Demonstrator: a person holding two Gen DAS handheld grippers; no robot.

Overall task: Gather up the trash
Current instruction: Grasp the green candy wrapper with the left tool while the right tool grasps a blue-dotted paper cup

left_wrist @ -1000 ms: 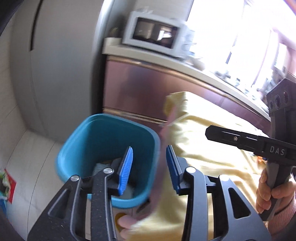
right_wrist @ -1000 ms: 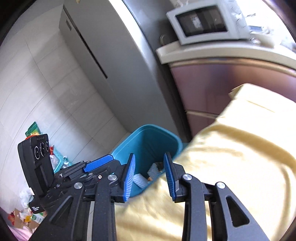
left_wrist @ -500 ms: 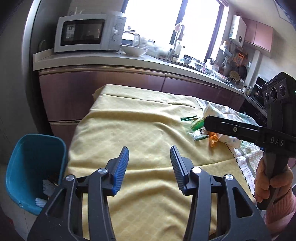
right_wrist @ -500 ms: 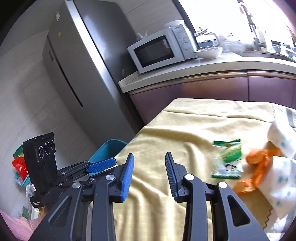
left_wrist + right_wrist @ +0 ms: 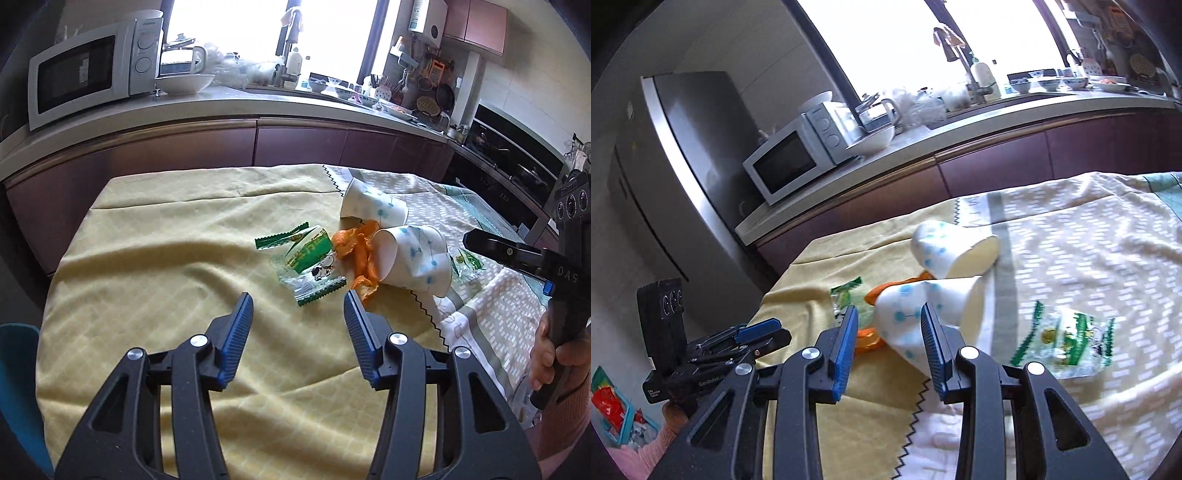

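Two crumpled paper cups [image 5: 406, 251] — white with blue dots — lie tipped beside orange peel [image 5: 356, 254] and green-printed wrappers [image 5: 306, 258]. The left gripper [image 5: 298, 321] is opening, empty; the right gripper [image 5: 889, 334] stands parted, gripping nothing.

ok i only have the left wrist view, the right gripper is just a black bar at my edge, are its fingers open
observer: yes, the right gripper has its blue-padded fingers apart, pressing on nothing.
operator: whats in line with it
observer: the nearer white paper cup with blue dots, lying on its side, shows in the gap just ahead of the fingertips.
operator: theres something green behind that cup, cant make it out
observer: a clear plastic wrapper with green print, lying on the white patterned cloth, apart from the cup.
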